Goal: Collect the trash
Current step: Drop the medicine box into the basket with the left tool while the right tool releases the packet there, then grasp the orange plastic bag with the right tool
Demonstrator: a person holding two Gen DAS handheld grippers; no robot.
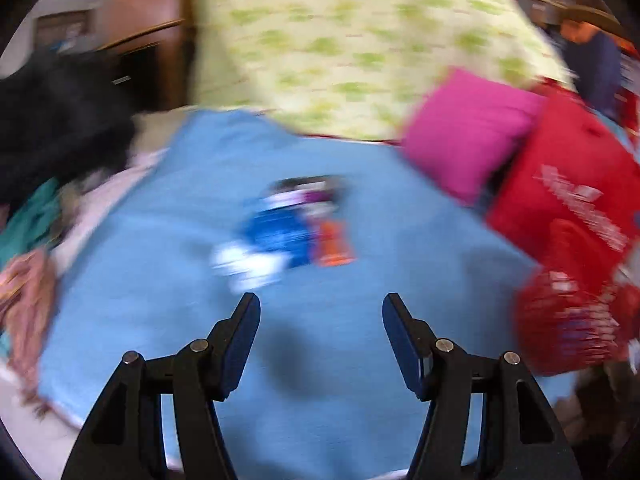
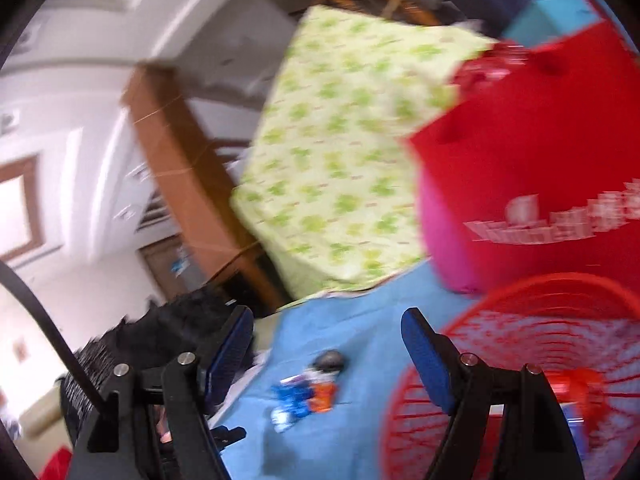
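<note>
The trash (image 1: 292, 224) lies in a small heap on the blue sheet (image 1: 160, 280), just beyond the tips of the left tongs (image 1: 316, 312) and slightly to their left, not touching them. From the right wrist view the same heap (image 2: 308, 392) shows low between the fingers of the right tongs (image 2: 326, 340), farther off on the sheet (image 2: 360, 360) and clear of both pads. Both pairs of tongs stand apart with nothing between their jaws. The heap is blurred, but it reads as several wrappers lying against each other: a blue one (image 1: 276, 236) in the middle, a white piece (image 1: 244, 268) at its near left, an orange packet (image 1: 332, 244) on its right, and a purple and dark piece (image 1: 312, 192) at the far side. A red mesh basket (image 1: 568, 320) sits at the right edge of the sheet, well to the right of the heap; in the right wrist view its rim (image 2: 520, 300) is just beside the right finger. Behind the basket are a red bag (image 1: 568, 184) and a pink cushion (image 1: 468, 136), and a green-patterned pillow (image 1: 352, 40) stands at the far side.
</note>
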